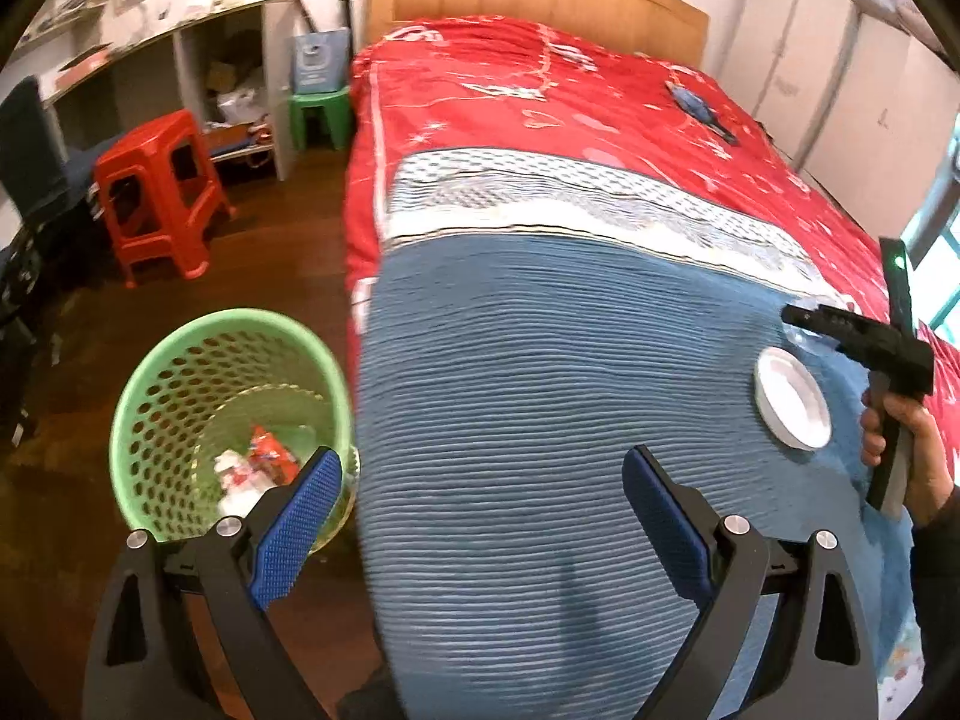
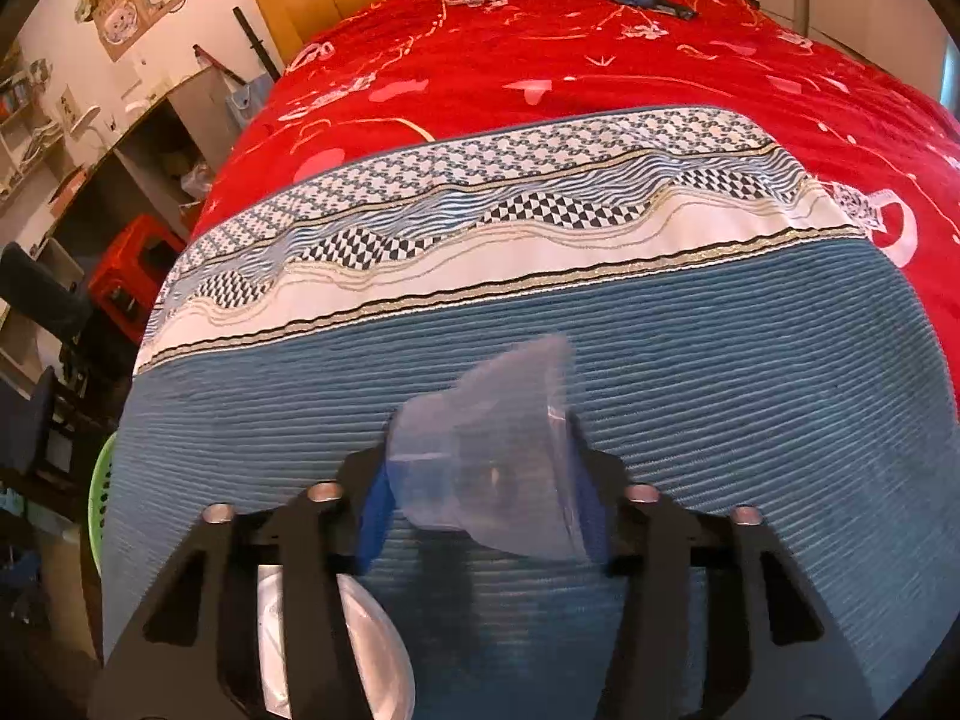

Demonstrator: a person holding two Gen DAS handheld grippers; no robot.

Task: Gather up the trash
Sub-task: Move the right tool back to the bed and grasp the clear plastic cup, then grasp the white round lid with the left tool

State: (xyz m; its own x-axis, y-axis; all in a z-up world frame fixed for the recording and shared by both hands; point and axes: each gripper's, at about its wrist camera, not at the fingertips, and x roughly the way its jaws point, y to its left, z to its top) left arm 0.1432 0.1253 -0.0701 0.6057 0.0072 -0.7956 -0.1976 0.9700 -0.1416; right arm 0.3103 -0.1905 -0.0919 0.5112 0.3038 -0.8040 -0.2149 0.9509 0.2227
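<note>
Left claw [image 1: 480, 516]: open wide, blue pads [image 1: 297, 525] far apart, nothing between them; pointing forward over the near end of the bed [image 1: 540, 420], above the blue ribbed blanket [image 2: 750, 360]. Right claw [image 2: 480, 468]: closed on a clear plastic cup [image 2: 492, 456], squeezed between the two blue pads, wide mouth of the cup toward the camera and to 5 o'clock. In the left wrist view, right claw at 3 o'clock, held by the right hand [image 1: 912, 450] around the handle, nose directed to 9 o'clock, above the blanket.

White paper plate [image 1: 792, 399] flat on the blue blanket, just beside and below the right claw; in the right wrist view at 7 o'clock, partly hidden behind the claw frame. Green perforated basket [image 1: 234, 420] on the wooden floor [image 1: 270, 228] at 8 o'clock, close to the bed edge, with red and white wrappers [image 1: 258, 468] at its bottom; left finger partly covering its rim. Red plastic stool [image 1: 159, 192] at 10 o'clock, green stool [image 1: 318, 114] further at 11 o'clock. Small blue object [image 1: 696, 102] on the red cover [image 1: 510, 102] at 1 o'clock, too blurred to identify.
</note>
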